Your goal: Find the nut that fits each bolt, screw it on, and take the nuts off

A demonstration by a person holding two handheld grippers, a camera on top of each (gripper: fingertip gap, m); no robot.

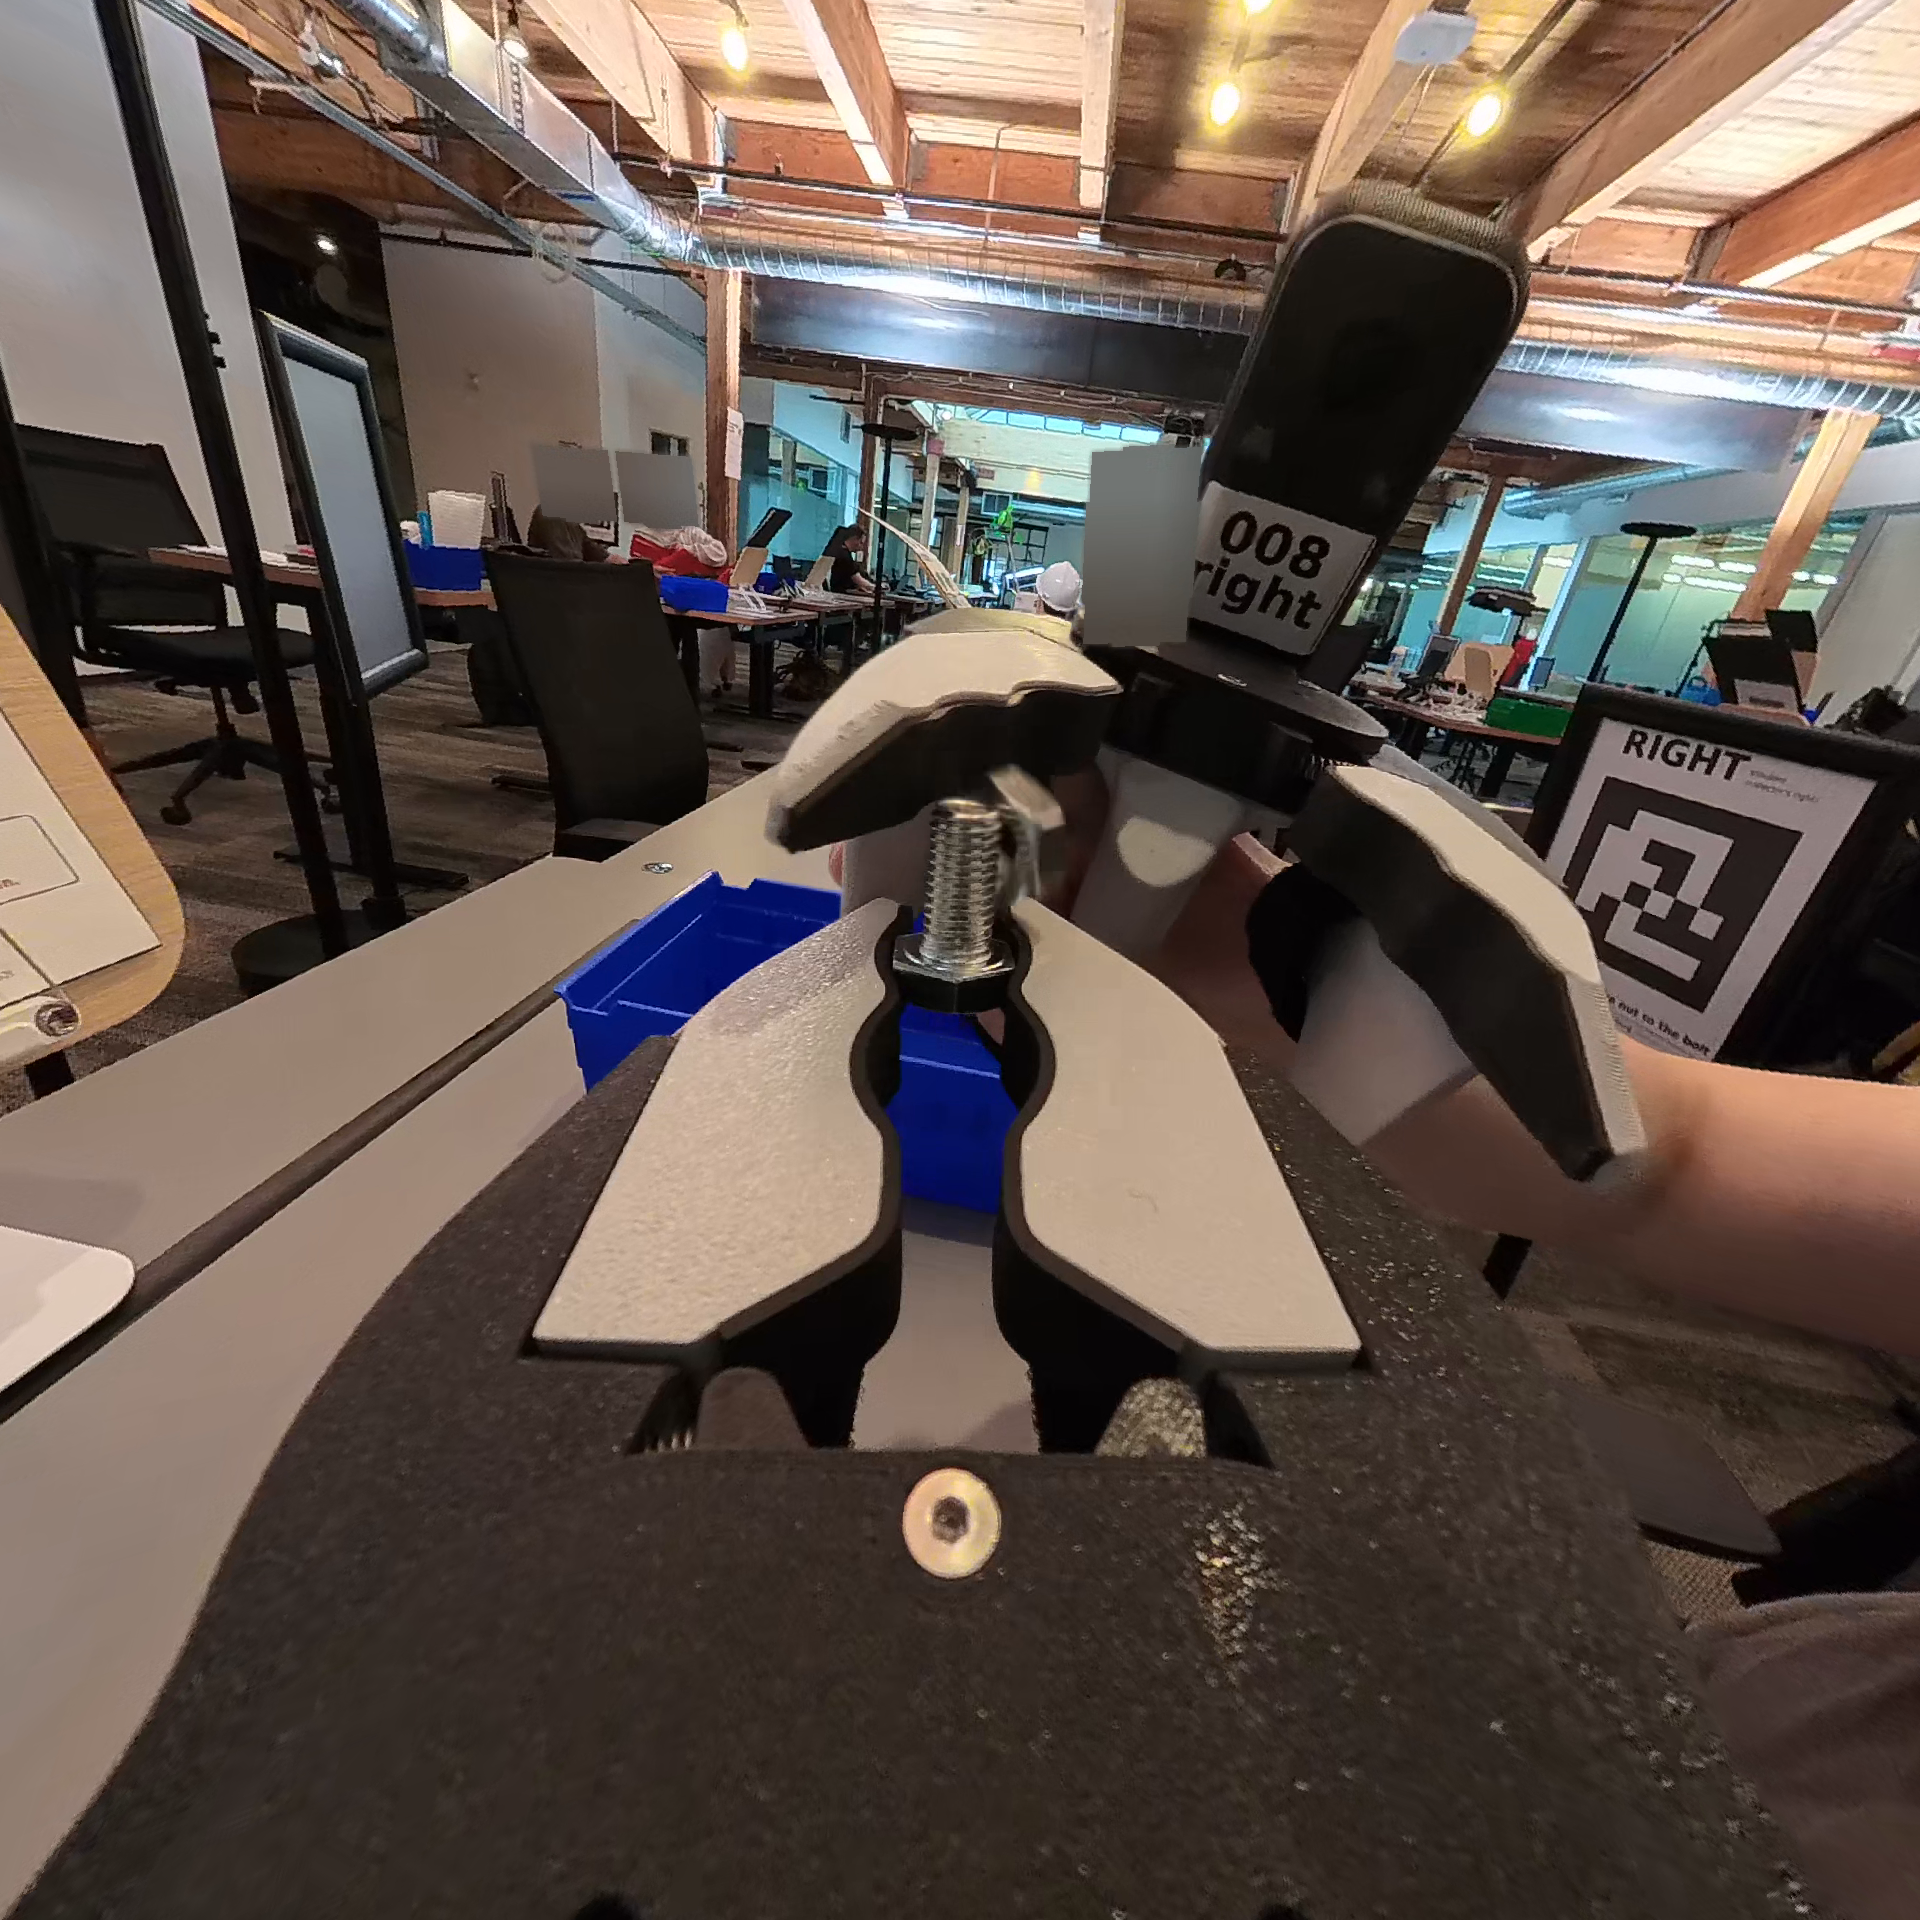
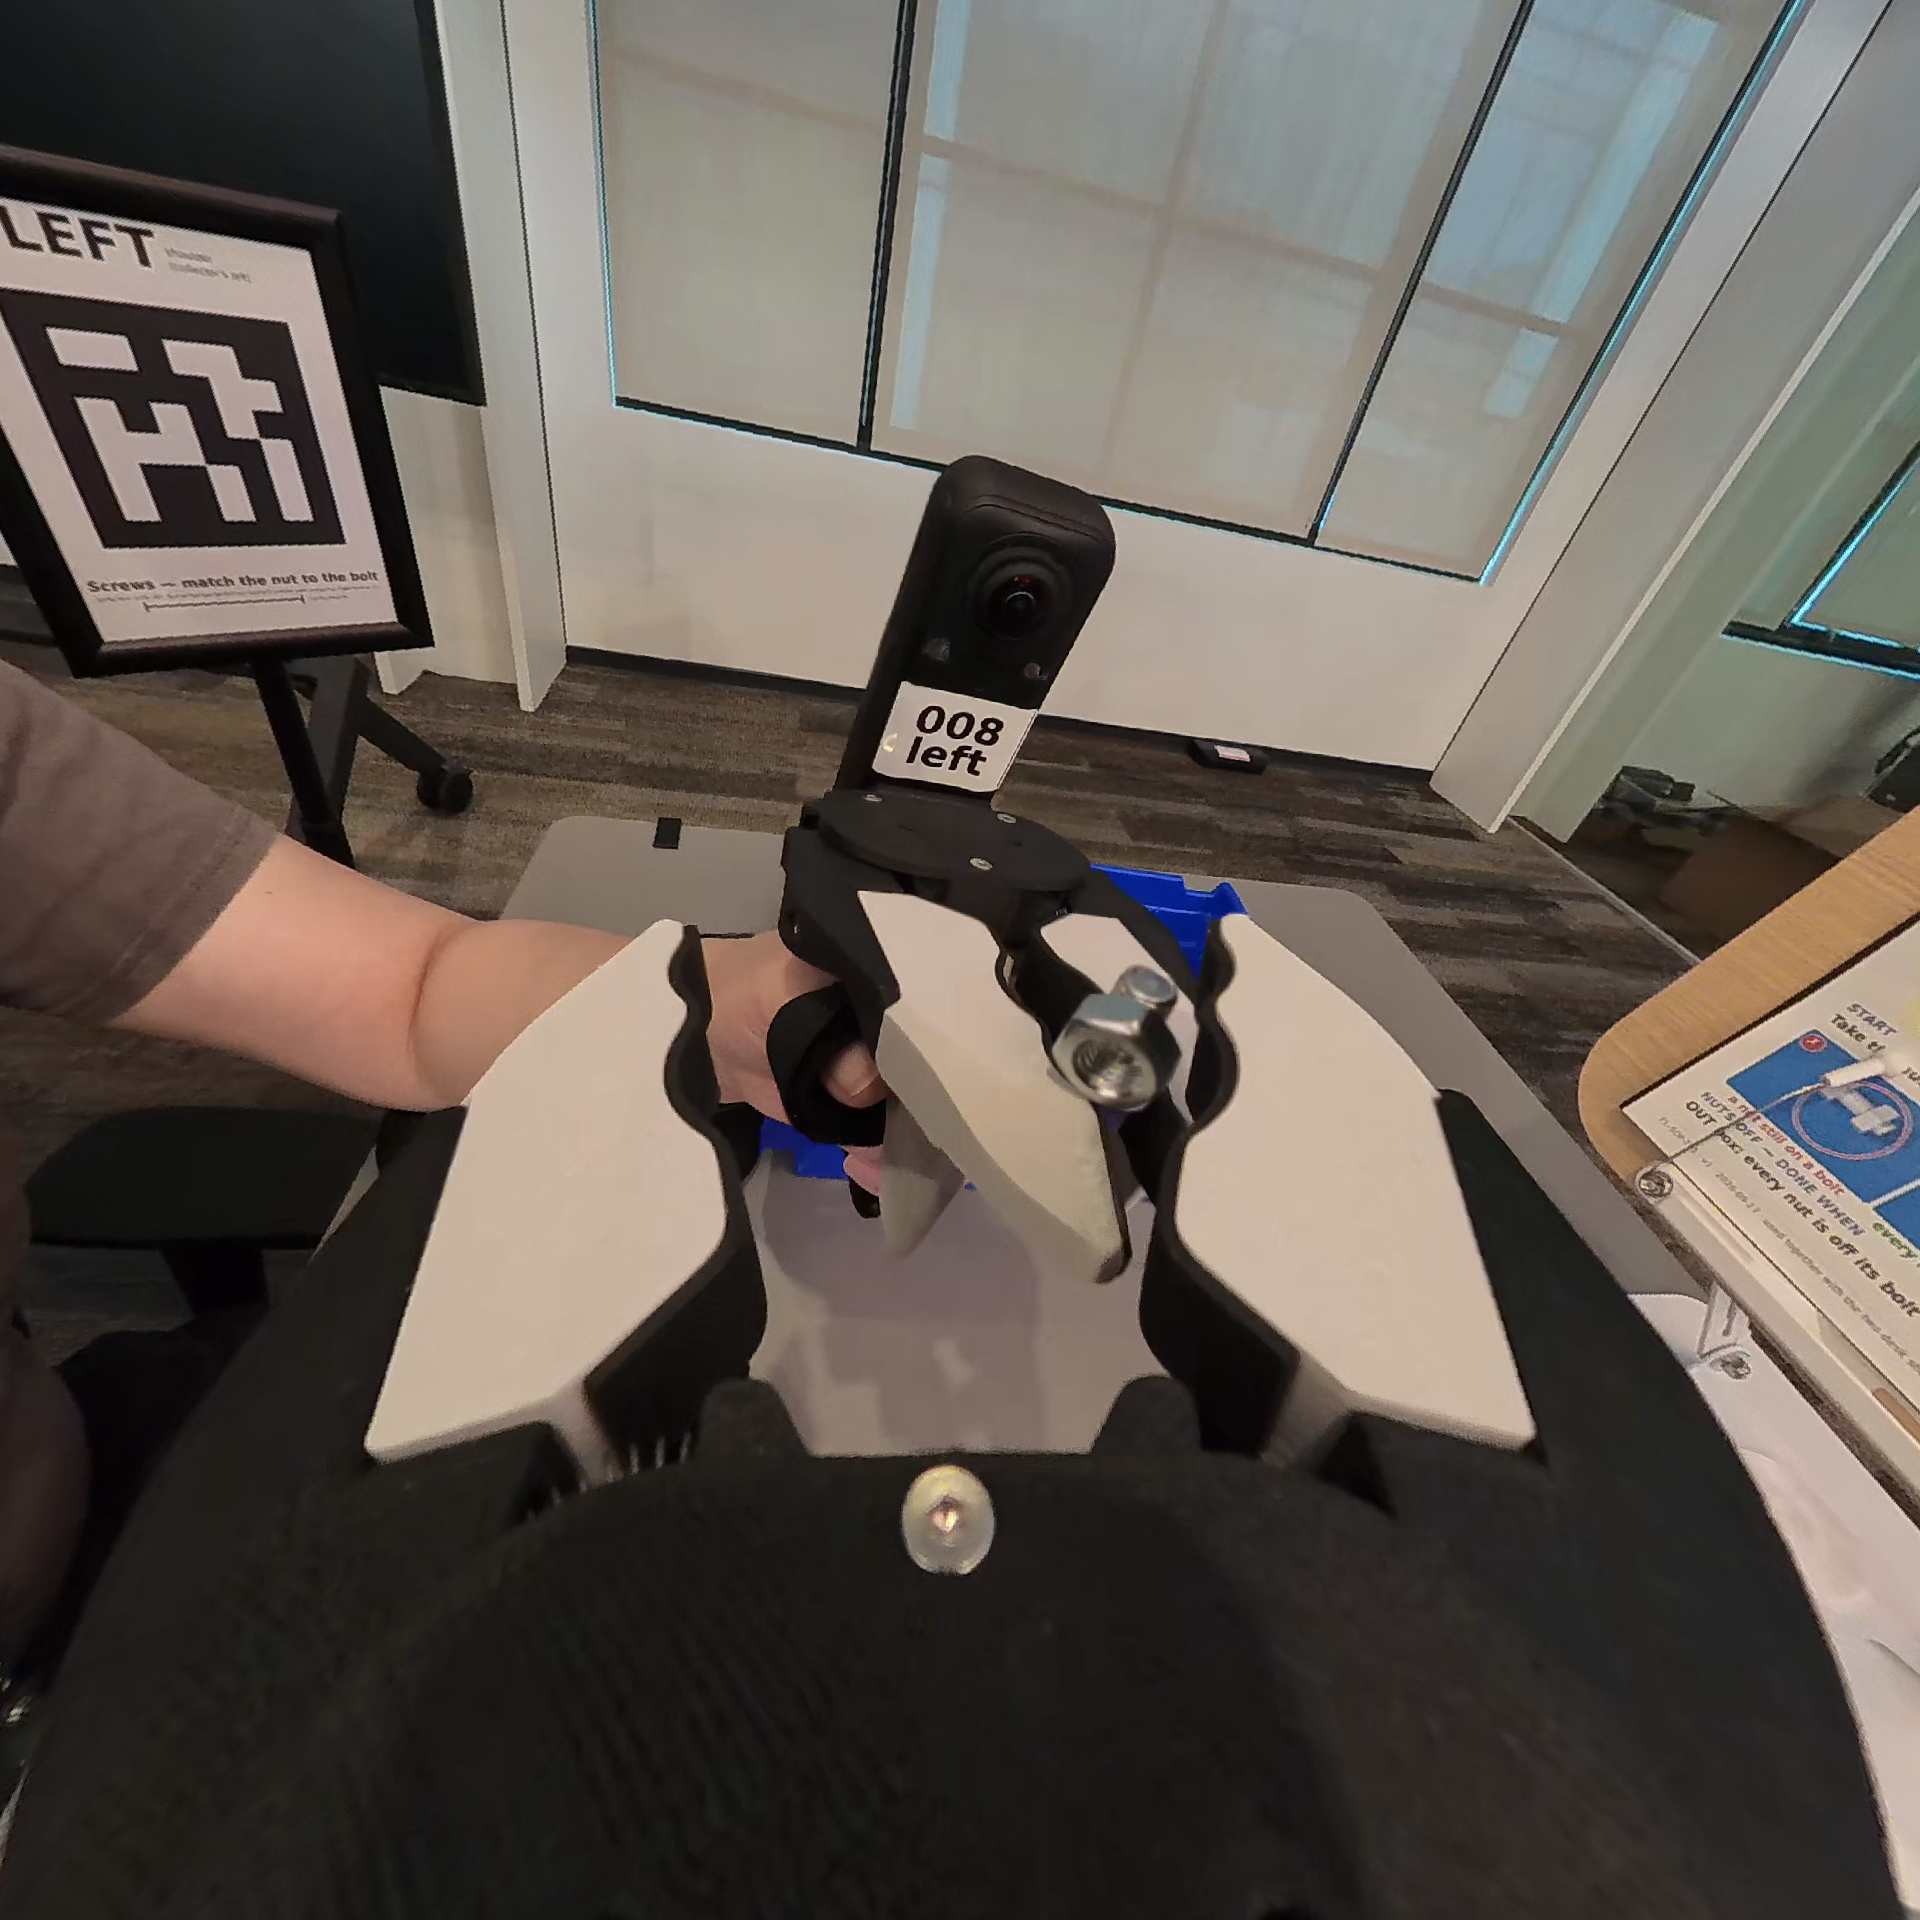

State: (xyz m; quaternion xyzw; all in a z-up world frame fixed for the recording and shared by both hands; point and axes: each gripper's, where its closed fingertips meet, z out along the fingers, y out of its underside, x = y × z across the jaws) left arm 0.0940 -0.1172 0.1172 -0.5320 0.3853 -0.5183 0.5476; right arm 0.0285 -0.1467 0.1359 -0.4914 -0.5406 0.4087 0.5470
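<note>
Bolt [image 1: 961,896] clamped by its head in left gripper [image 1: 956,940], above blue bin [image 1: 665,971].
Right gripper [image 2: 951,1039] gapes wide, holding nothing; nut [image 2: 1114,1049] (blurred in left view) sits at thread's end, head hidden.

Both pictures are bright and evenly lit. In the left wrist view, ceiling bulbs [image 1: 1224,101] glare at the top and straight beams bow toward the frame edges. Motion blur smears the right gripper [image 1: 1195,862] and the nut [image 1: 1023,821] near centre. In the right wrist view, soft daylight comes through the frosted windows [image 2: 1091,239] at the top; the grey tabletop [image 2: 914,1351] carries pale reflections, and the corners curve.
</note>
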